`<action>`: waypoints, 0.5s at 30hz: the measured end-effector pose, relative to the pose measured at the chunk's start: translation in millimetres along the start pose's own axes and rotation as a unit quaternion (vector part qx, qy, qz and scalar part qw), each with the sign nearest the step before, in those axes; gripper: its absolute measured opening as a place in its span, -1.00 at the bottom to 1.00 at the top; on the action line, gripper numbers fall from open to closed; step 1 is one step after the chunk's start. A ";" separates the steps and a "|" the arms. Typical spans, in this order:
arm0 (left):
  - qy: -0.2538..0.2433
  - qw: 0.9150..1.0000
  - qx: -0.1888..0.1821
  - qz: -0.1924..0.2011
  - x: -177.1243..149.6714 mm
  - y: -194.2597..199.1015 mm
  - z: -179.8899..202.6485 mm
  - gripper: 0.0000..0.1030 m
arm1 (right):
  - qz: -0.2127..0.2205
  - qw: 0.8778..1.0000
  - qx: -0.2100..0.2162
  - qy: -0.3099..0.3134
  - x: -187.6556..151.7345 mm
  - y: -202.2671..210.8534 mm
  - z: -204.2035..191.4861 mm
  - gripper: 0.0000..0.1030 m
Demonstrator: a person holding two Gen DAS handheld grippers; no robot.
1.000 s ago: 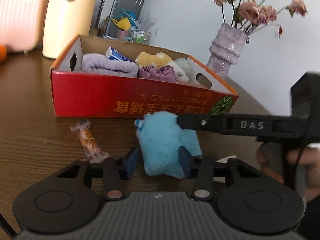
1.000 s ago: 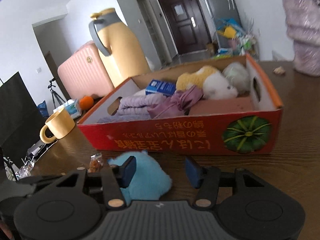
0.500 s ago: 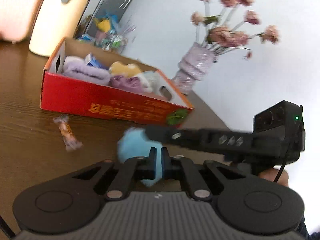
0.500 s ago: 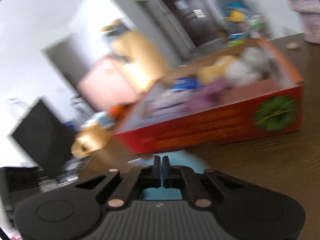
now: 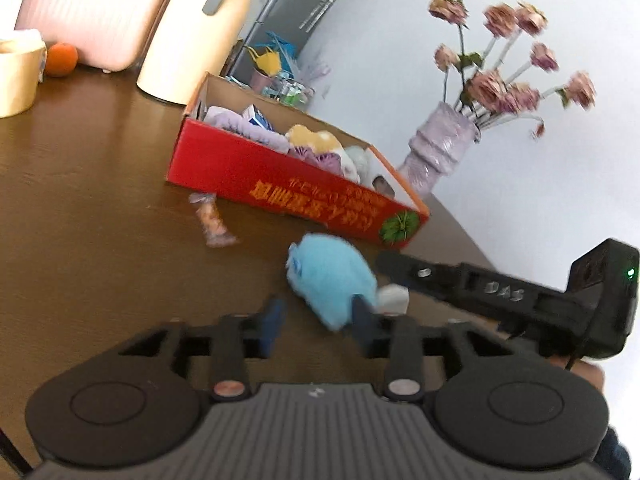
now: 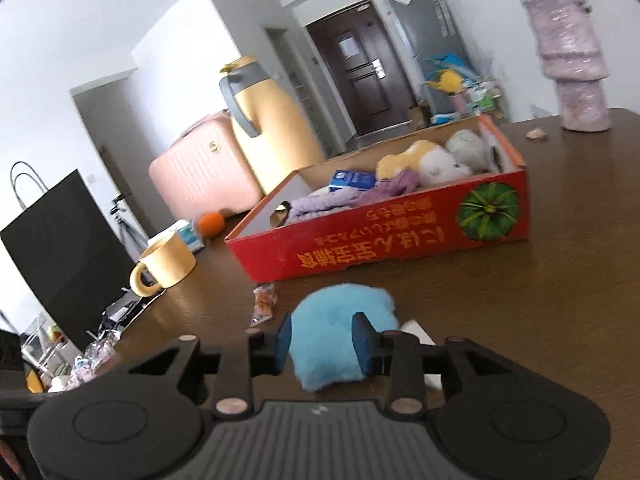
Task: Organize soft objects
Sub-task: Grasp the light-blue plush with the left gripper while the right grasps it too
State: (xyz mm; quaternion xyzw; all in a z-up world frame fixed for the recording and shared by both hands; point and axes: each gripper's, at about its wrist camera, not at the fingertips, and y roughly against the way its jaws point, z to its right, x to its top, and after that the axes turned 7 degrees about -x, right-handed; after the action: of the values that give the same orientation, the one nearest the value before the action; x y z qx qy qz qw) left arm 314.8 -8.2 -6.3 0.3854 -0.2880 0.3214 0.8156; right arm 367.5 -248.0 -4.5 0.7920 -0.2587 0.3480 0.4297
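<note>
Since the earlier frames both grippers have snapped together and are now opening again, and both have drawn back, so the red box (image 6: 384, 236) sits farther off in each view; the blue plush toy (image 6: 340, 340) has kept its place on the desk, just in front of the box's long printed side and nearer its pumpkin-marked corner.

The right gripper (image 6: 322, 342) has its jaws opening, with the plush between the 2 pads; whether the pads still press the fur I cannot tell for sure, though the fur bulges past them on both sides. The left gripper (image 5: 316, 320) is likewise opening and holds nothing; its right pad stands in front of the toy's near edge and its left pad over bare wood.

The toy looks very light, soft and squashy, with nothing fragile about it; fur like this should compress a good deal before the pads bite, and a shallow pinch at the fringe would likely slip. The best hold, I judge, is across the thick middle of the body, pads on opposite flanks. A wrapped snack (image 5: 214, 220) lies near the box's front side, and a white scrap (image 5: 394, 298) touches the toy.
</note>
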 end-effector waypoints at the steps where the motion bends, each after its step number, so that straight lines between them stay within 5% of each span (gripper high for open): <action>1: 0.002 1.000 -0.004 -0.002 3.7 -9.8 0.8 -0.19 | -0.005 1.000 0.000 -0.002 4.2 -7.9 1.9 -0.30; 5: 0.042 0.999 -0.008 -0.018 14.5 -45.8 -7.7 -0.17 | -0.039 0.998 -0.054 0.002 23.2 -44.2 10.1 -0.15; 9: 0.076 0.996 -0.018 -0.037 15.3 -65.8 -21.2 -0.21 | -0.102 0.994 -0.021 -0.034 34.9 -70.2 31.5 0.05; 11: 0.091 0.994 -0.031 -0.044 14.8 -68.7 -28.5 -0.39 | -0.122 0.991 0.013 -0.060 36.7 -78.2 41.8 -0.20; 15: 0.104 0.993 -0.036 -0.034 18.2 -57.6 -35.4 -0.46 | -0.132 0.985 0.050 -0.097 35.6 -83.5 50.8 -0.38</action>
State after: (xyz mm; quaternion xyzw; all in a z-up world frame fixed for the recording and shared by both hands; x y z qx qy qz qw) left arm 377.0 -2.5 -37.8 0.3300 -0.1993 0.3215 0.8649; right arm 465.6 -254.1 -38.5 0.8697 -0.1746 0.2220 0.4049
